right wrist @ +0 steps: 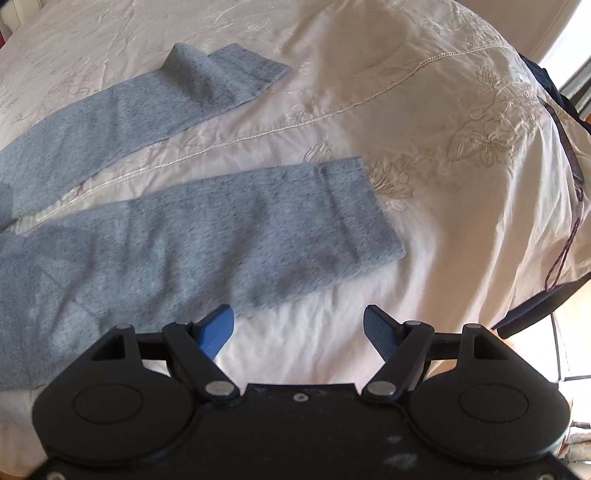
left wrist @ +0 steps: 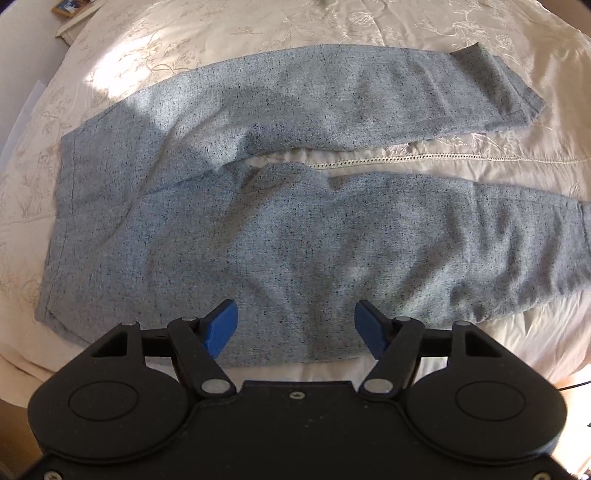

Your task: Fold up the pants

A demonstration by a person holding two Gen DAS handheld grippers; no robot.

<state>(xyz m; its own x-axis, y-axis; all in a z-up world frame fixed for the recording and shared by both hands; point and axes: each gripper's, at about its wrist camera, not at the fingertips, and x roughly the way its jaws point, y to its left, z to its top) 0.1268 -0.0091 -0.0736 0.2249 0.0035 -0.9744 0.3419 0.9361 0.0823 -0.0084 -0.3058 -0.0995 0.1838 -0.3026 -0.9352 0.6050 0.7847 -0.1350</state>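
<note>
Grey speckled pants (left wrist: 258, 229) lie spread flat on a cream embroidered bedspread (left wrist: 406, 29), waistband to the left, both legs running right with a gap between them. My left gripper (left wrist: 295, 325) is open and empty, hovering above the near leg's thigh close to the near hem edge. In the right wrist view the near leg (right wrist: 207, 236) ends in its cuff (right wrist: 362, 206), and the far leg (right wrist: 147, 107) lies behind it. My right gripper (right wrist: 299, 328) is open and empty, above bare bedspread (right wrist: 424, 110) just in front of the near leg's lower edge.
A stitched seam line (right wrist: 295, 125) crosses the bedspread between the legs. The bed's right edge drops off to a dark strap or bag (right wrist: 561, 122) and a sunlit floor (right wrist: 569, 332). A framed object (left wrist: 70, 5) lies off the far left corner.
</note>
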